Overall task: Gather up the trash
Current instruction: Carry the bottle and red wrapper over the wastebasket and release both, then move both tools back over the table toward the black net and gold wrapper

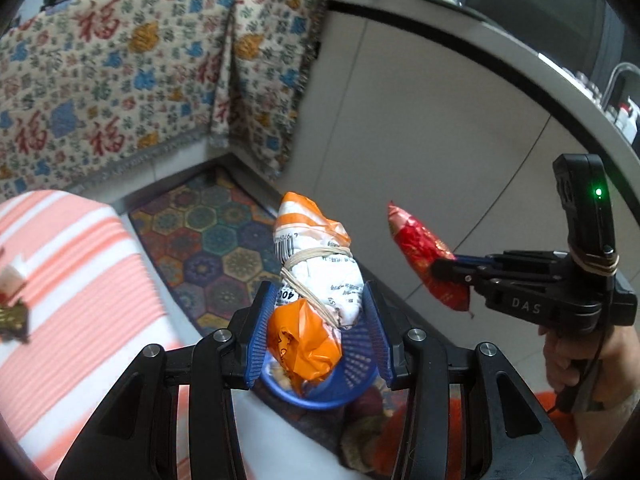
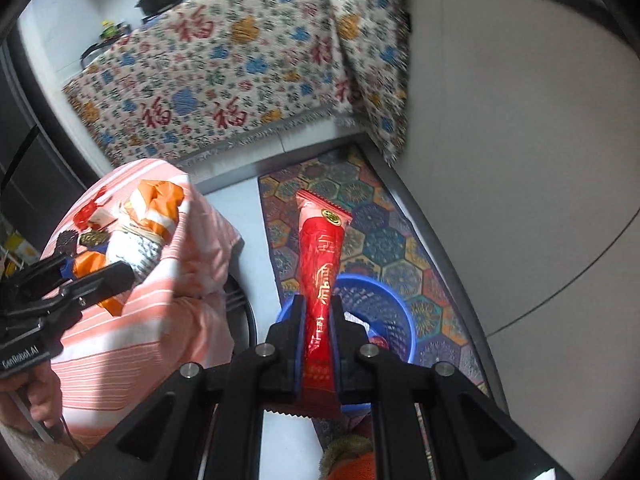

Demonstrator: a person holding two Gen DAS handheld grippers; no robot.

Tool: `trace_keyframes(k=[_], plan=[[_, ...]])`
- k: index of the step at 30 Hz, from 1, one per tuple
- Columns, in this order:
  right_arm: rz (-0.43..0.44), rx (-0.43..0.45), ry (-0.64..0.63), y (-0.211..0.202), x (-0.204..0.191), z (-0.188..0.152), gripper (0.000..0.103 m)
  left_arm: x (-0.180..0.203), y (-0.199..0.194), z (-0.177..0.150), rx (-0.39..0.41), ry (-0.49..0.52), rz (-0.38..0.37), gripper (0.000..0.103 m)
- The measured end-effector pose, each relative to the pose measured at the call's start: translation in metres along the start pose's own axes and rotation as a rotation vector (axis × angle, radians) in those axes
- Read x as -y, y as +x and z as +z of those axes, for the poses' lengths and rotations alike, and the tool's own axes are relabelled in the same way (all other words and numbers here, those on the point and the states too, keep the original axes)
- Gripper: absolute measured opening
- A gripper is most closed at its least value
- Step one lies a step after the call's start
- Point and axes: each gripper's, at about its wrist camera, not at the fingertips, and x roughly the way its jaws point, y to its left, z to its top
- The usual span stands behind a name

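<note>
Presently, your inventory stands thus:
Left gripper [image 1: 318, 312]: clamped across the lower half of the orange-and-white bundle [image 1: 316, 272], a crumpled packet tied with string; its long axis runs away from you, out past the fingertips
Right gripper [image 2: 318, 320]: pinched tight on the red wrapper [image 2: 320, 264], a flat sachet with gold print; long axis straight ahead between the jaws, serrated top end farthest from you
Blue basket [image 2: 396, 308]: on the floor, directly below and just behind both gripped items in either wrist view; you look down into its mesh wall
Deciding relation: both pieces hang above the basket; the right-hand wrapper sits over its near rim, the left-hand bundle over its middle, so neither hand is clearly closer
Striped cloth [image 1: 80, 280]: pink and white, covering a surface off to your left; more scraps lie near its far edge
Floor: pale tile, with a hexagon-patterned mat [image 1: 208, 240] under the basket
Room: white cabinet fronts to your right, a patterned throw [image 1: 120, 72] draped ahead
</note>
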Motion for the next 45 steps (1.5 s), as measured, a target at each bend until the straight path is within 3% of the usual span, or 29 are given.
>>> trace_keyframes(k=[7,26,28,30,31,33,36,40,42,45], plan=[[0.025,-0.045,0.067,0.036,0.036,-0.006,0.011,0.011,0.039,-0.004,-0.044,0.003,-0.002,0.045],[0.046,-0.110,0.132,0.089,0.063,-0.020,0.014,0.015,0.098,-0.015,-0.126,-0.006,0.013,0.048],[0.048,-0.114,0.139,0.094,0.066,-0.020,0.016,0.013,0.105,-0.016,-0.131,-0.022,0.012,0.057],[0.054,-0.119,0.153,0.100,0.070,-0.022,0.036,0.010,0.114,-0.017,-0.139,-0.049,0.004,0.075],[0.054,-0.116,0.160,0.102,0.072,-0.022,0.041,0.009,0.117,-0.017,-0.137,-0.063,0.003,0.081],[0.056,-0.114,0.170,0.104,0.075,-0.024,0.041,0.008,0.119,-0.018,-0.140,-0.074,-0.002,0.081],[0.032,-0.074,0.173,0.096,0.077,-0.024,0.041,0.009,0.107,-0.016,-0.129,-0.069,0.000,0.082],[-0.051,0.061,0.115,0.059,0.062,-0.016,0.041,0.007,0.059,-0.012,-0.063,-0.055,0.002,0.085],[-0.073,0.134,0.078,0.036,0.046,-0.011,0.050,0.002,0.030,-0.014,-0.027,-0.039,0.021,0.089],[-0.086,0.214,-0.016,0.006,0.010,-0.004,0.055,-0.017,-0.019,-0.029,0.021,-0.025,0.082,0.097]])
